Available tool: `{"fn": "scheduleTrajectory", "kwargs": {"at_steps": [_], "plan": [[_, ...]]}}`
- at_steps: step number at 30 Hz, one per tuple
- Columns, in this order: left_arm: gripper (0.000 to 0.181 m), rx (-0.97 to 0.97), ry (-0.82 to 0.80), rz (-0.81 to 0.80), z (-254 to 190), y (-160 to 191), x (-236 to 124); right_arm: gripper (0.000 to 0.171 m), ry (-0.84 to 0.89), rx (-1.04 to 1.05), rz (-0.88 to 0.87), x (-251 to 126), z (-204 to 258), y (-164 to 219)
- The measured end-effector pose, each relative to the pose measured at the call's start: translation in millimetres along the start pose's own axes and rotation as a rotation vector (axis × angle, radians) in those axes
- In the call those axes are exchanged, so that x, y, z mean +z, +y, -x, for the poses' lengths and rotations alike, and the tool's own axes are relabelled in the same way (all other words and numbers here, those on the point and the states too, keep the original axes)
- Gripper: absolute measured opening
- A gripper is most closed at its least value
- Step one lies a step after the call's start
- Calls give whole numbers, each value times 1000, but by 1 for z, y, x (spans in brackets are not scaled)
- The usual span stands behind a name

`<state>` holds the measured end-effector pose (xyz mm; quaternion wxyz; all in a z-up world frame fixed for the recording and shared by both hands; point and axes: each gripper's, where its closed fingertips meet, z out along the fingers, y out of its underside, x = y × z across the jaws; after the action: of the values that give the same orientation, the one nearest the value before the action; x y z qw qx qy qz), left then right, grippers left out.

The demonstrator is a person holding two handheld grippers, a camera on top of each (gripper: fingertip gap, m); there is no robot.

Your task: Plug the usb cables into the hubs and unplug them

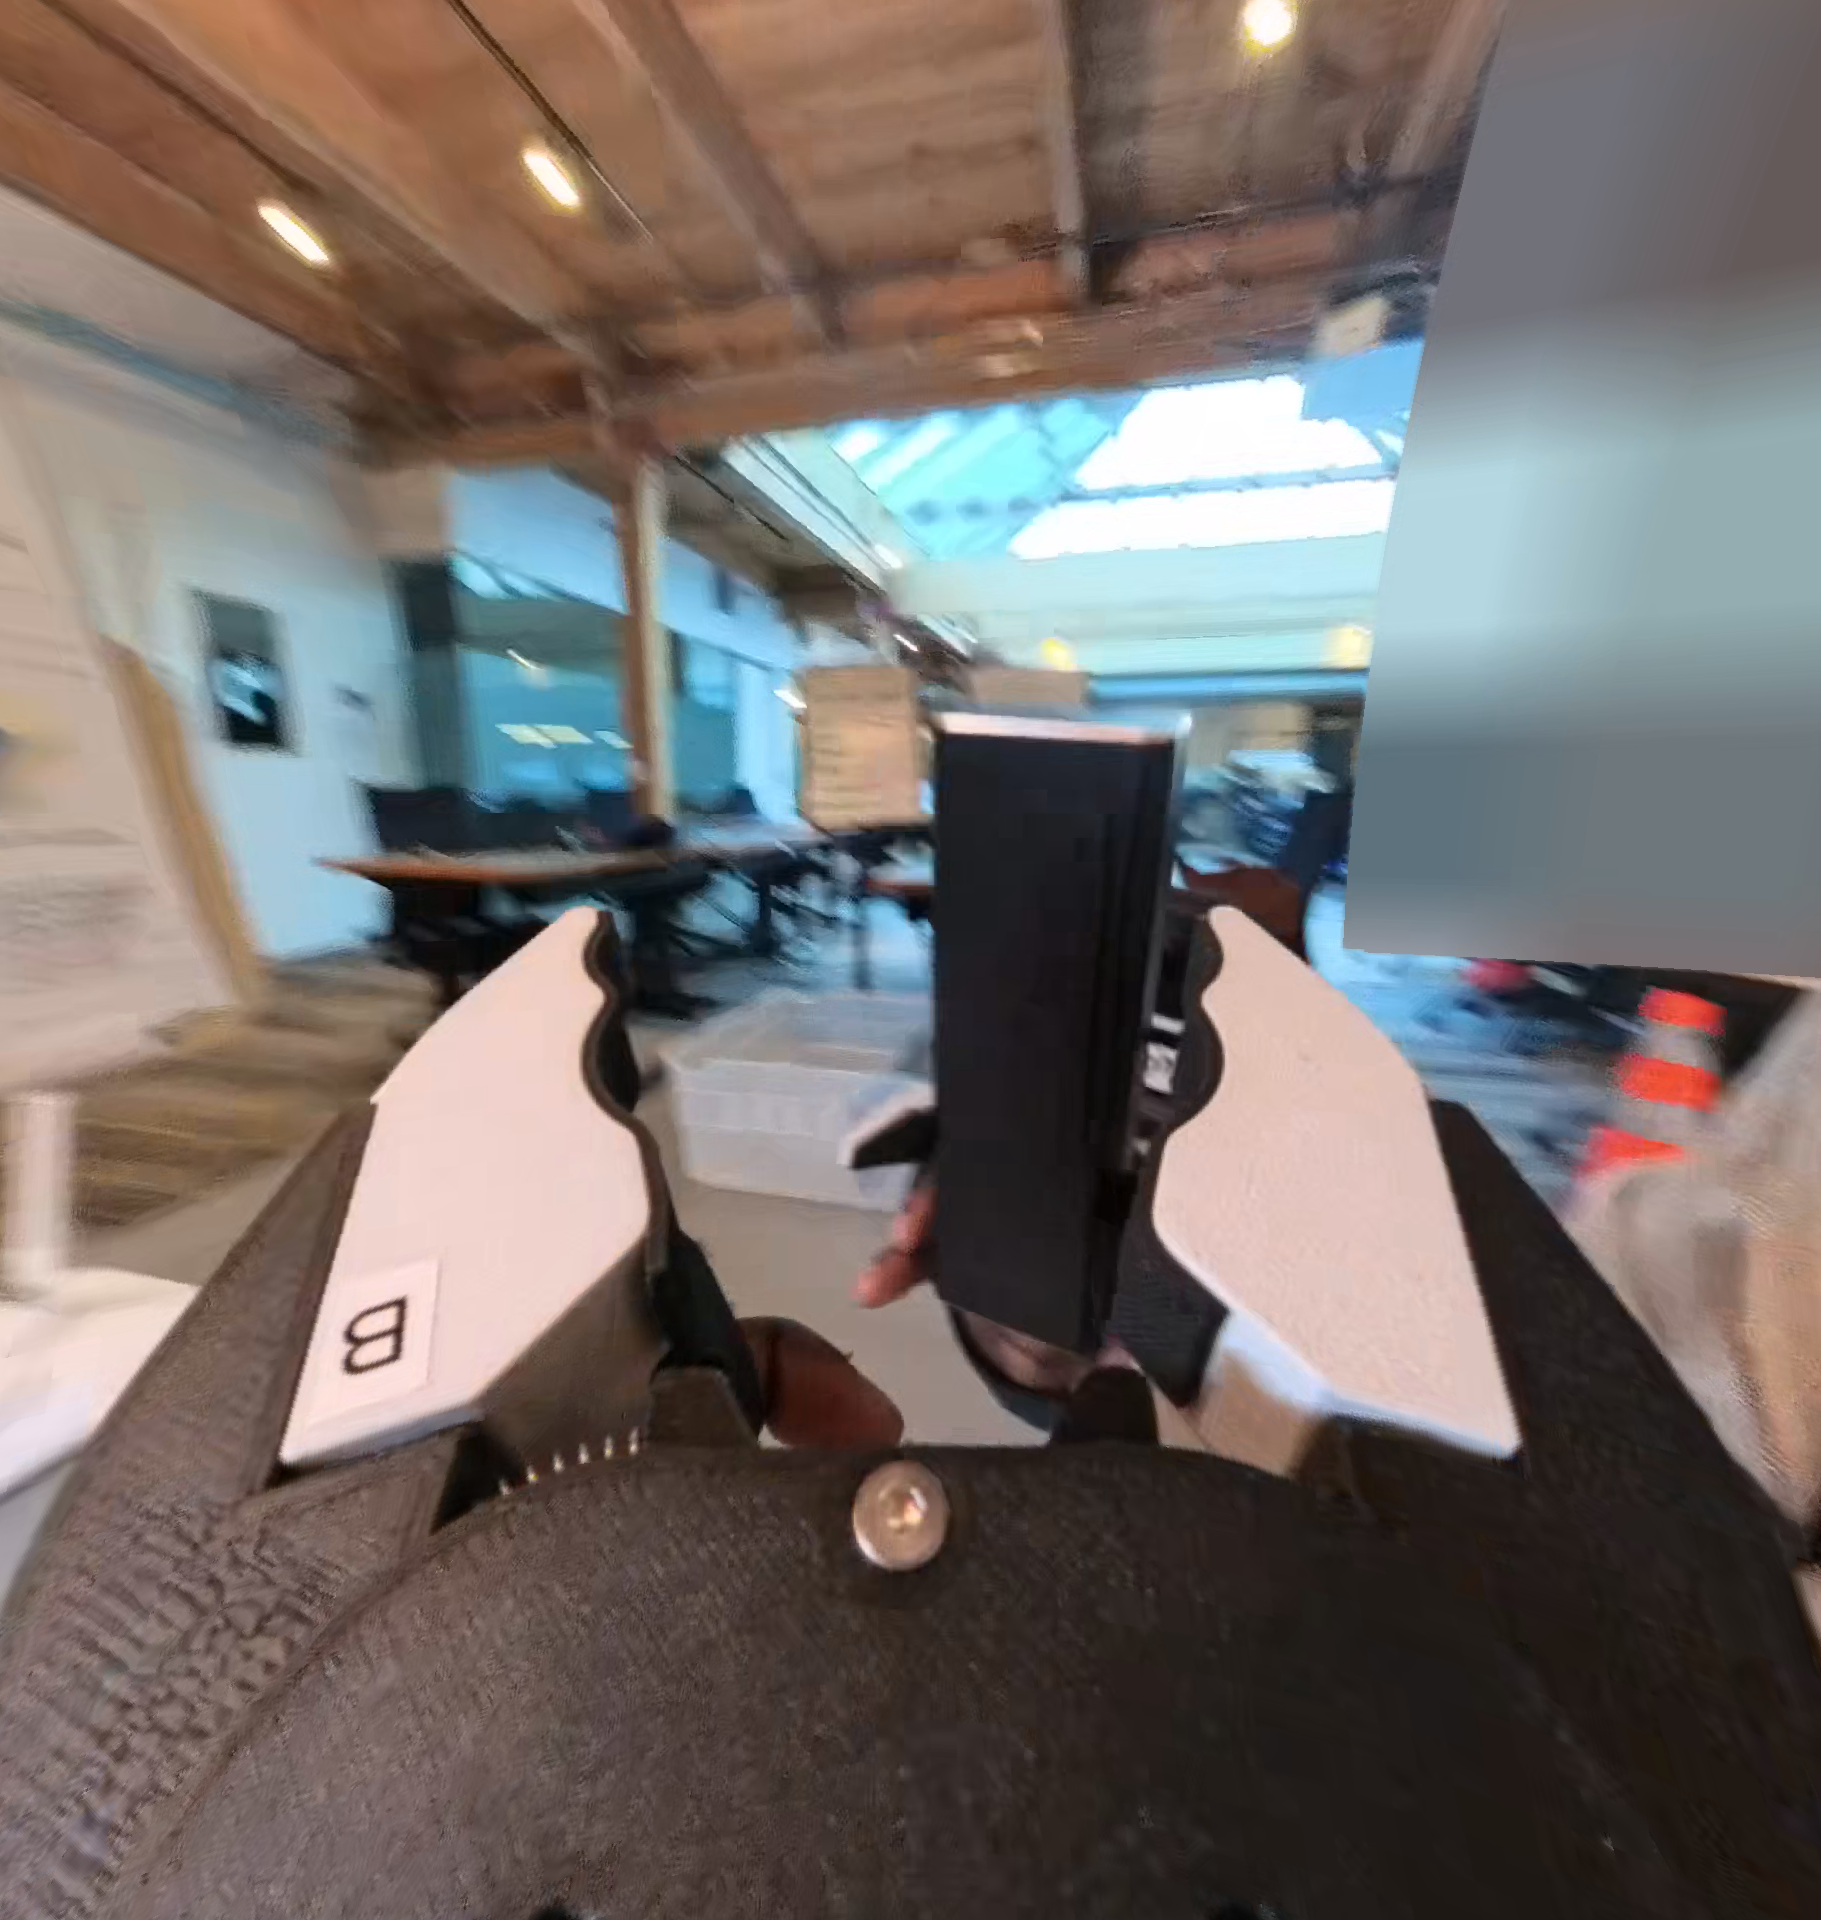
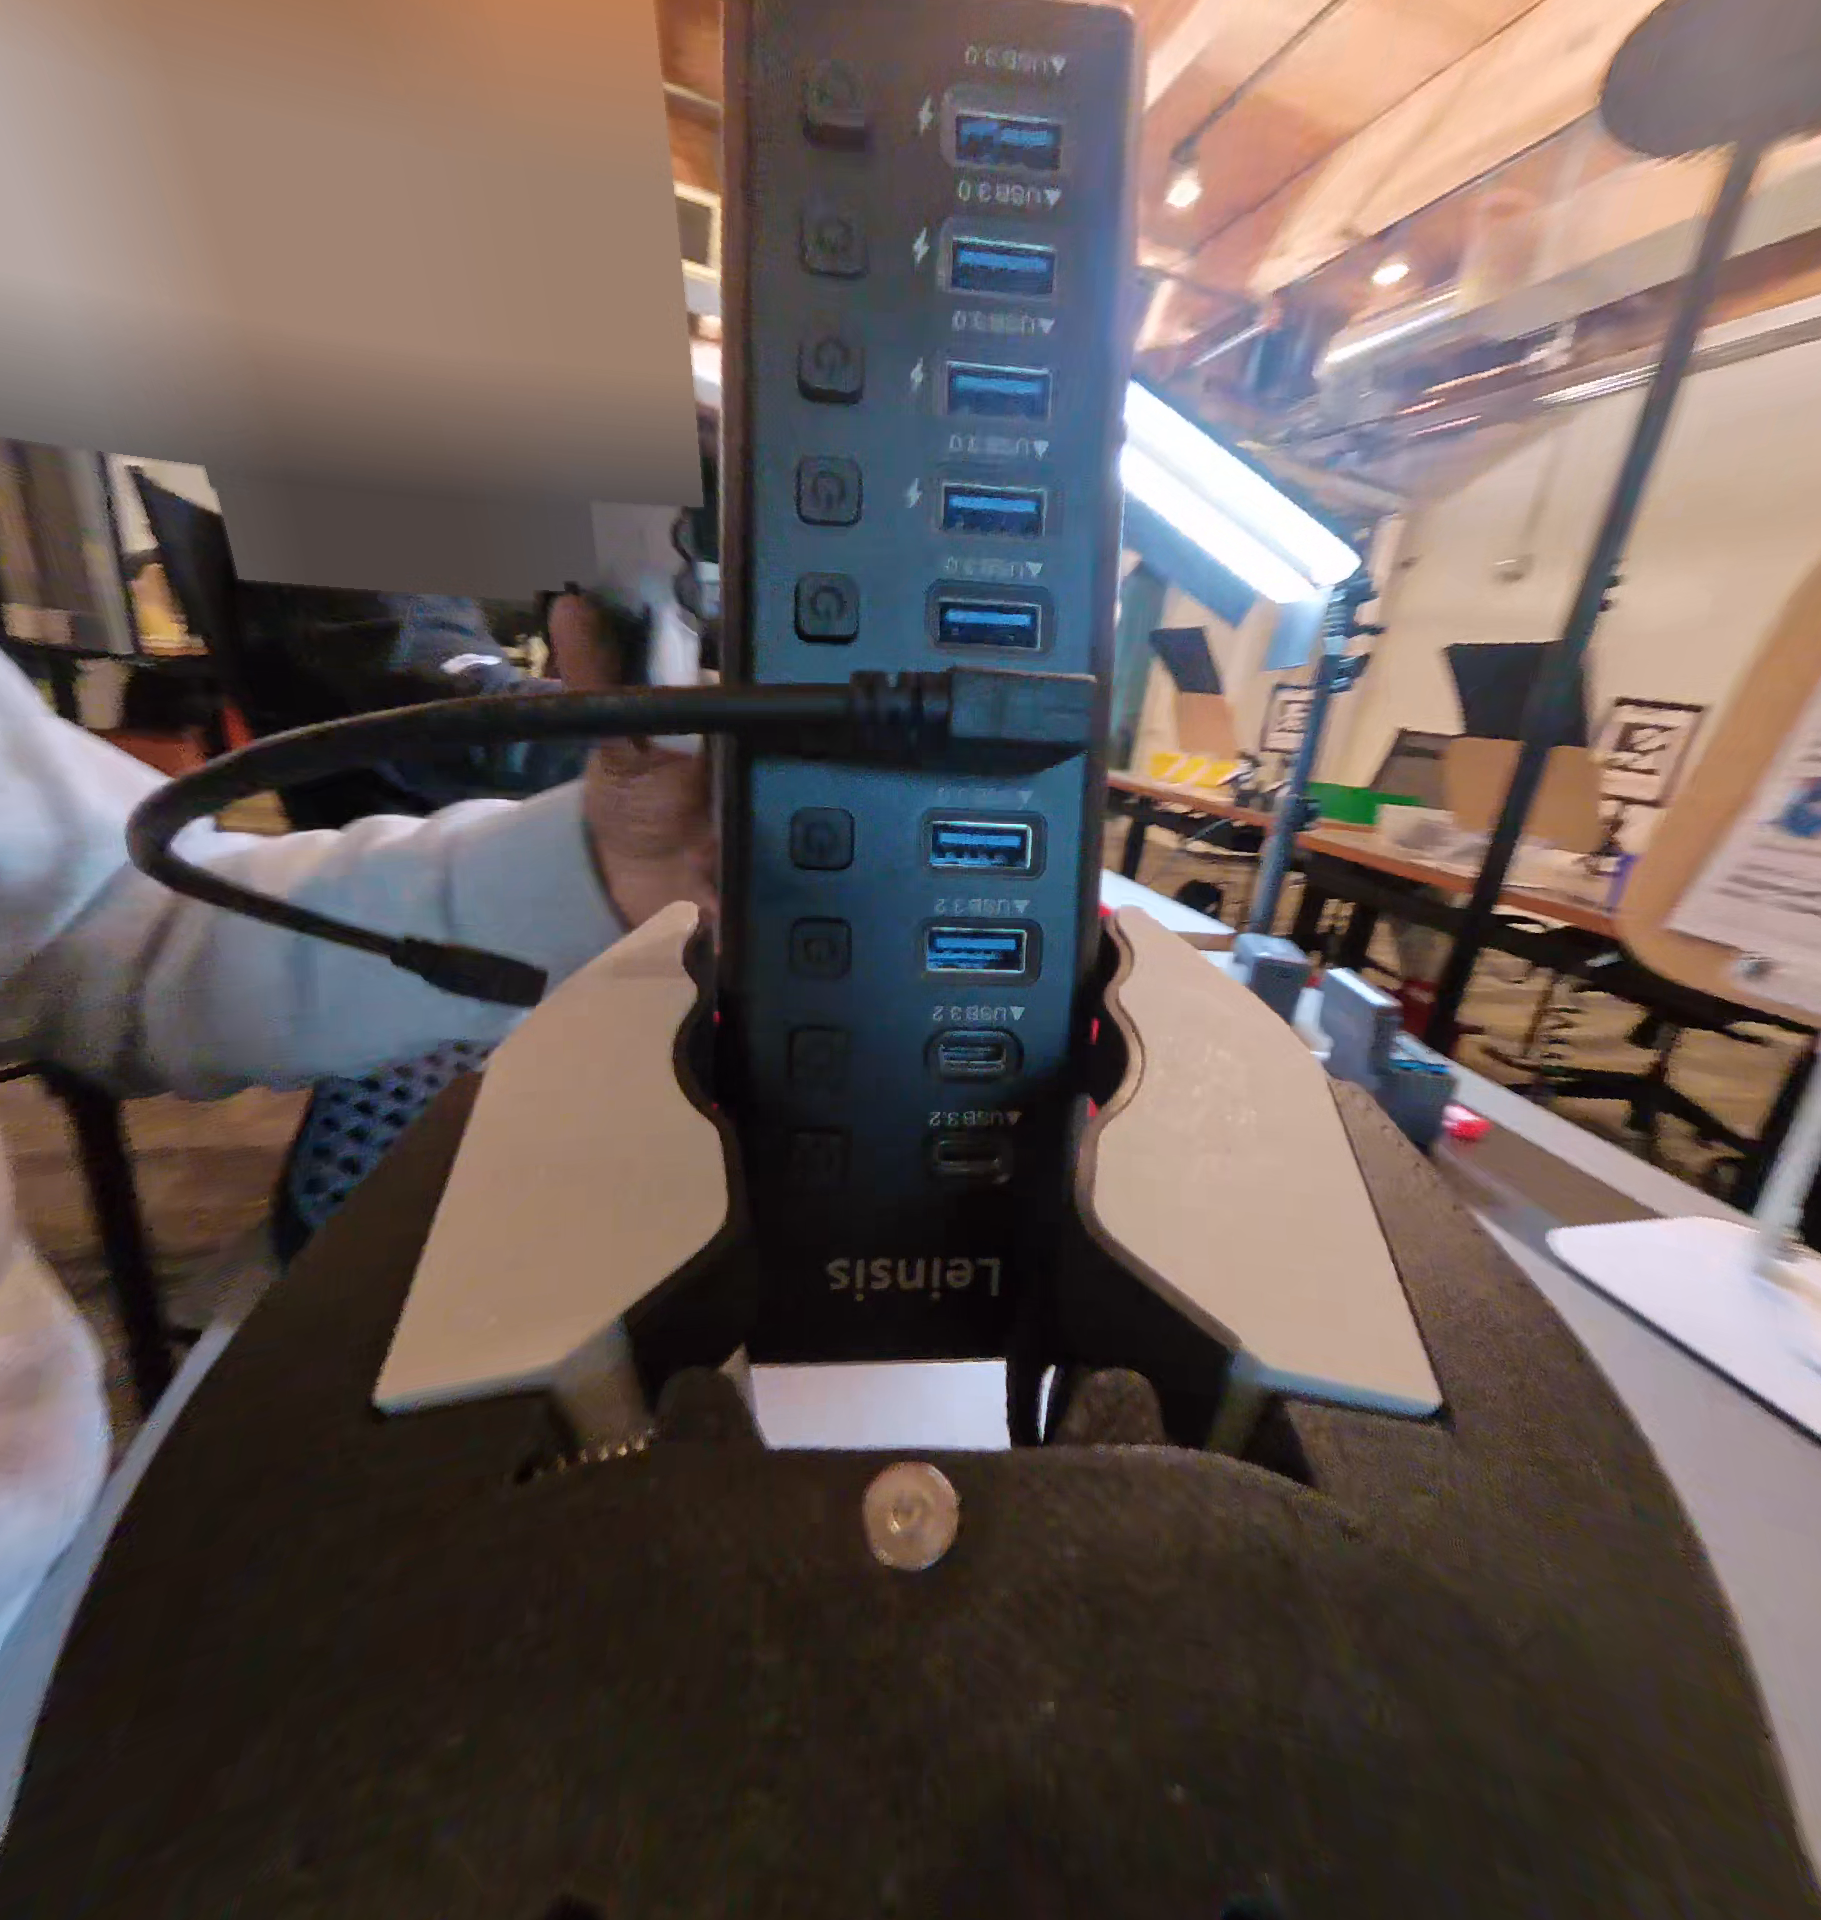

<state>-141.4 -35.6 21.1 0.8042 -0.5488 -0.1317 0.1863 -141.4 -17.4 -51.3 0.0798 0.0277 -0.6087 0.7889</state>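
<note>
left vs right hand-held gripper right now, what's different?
The right hand-held gripper is shut on the black USB hub, fingers against its sides; the left hand-held gripper is open, holding nothing. The hub fills the right's gap; on the left it sits beyond the fingers, towards the right one. Both have pale fingers on black bodies.

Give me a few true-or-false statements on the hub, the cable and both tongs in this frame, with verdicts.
1. The right tongs are shut on the black hub. True.
2. Nothing is plugged into the hub. False: one black cable is plugged in about midway up.
3. The left tongs are clamped shut. False: they stand wide open.
4. The two blue ports just below the cable's plug are empty. True.
</note>
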Motion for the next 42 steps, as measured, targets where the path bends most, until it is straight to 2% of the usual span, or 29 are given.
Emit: {"fn": "scheduleTrajectory", "kwargs": {"at_steps": [2,4,8,13,14,16,18,19,21,22,25,28,31,36,42], "plan": [[112,-90,137,113,-18,32,16,71,-51,17,30,6,12,9],[100,-105,226,143,-37,48,25,70,-97,29,76,11,21,20],[73,12,281,174,-51,66,24,70,-161,47,131,15,35,36],[76,57,286,180,-51,68,14,71,-174,7,184,17,36,43],[72,95,272,189,-48,71,12,66,-184,15,214,15,35,46],[75,192,211,234,-37,78,2,71,-166,74,265,3,20,49],[76,233,145,264,-23,86,-9,67,-100,241,284,-9,-5,48],[77,238,117,273,-17,90,-14,60,-63,378,263,-12,-18,45],[76,253,63,296,-6,100,-22,28,-55,669,211,-13,-31,43],[76,278,45,323,-2,106,-24,23,-87,794,208,-11,-29,47],[76,353,27,405,3,123,-27,27,-235,1015,299,-2,-2,65],[76,401,46,456,0,138,-27,27,-246,1099,332,8,9,76],[74,433,56,497,-2,150,-27,10,-220,1130,337,10,8,82],[72,486,15,527,6,156,-28,9,-149,1052,376,9,2,89],[72,533,-11,538,8,155,-26,9,-159,1039,381,6,-1,86]]}}
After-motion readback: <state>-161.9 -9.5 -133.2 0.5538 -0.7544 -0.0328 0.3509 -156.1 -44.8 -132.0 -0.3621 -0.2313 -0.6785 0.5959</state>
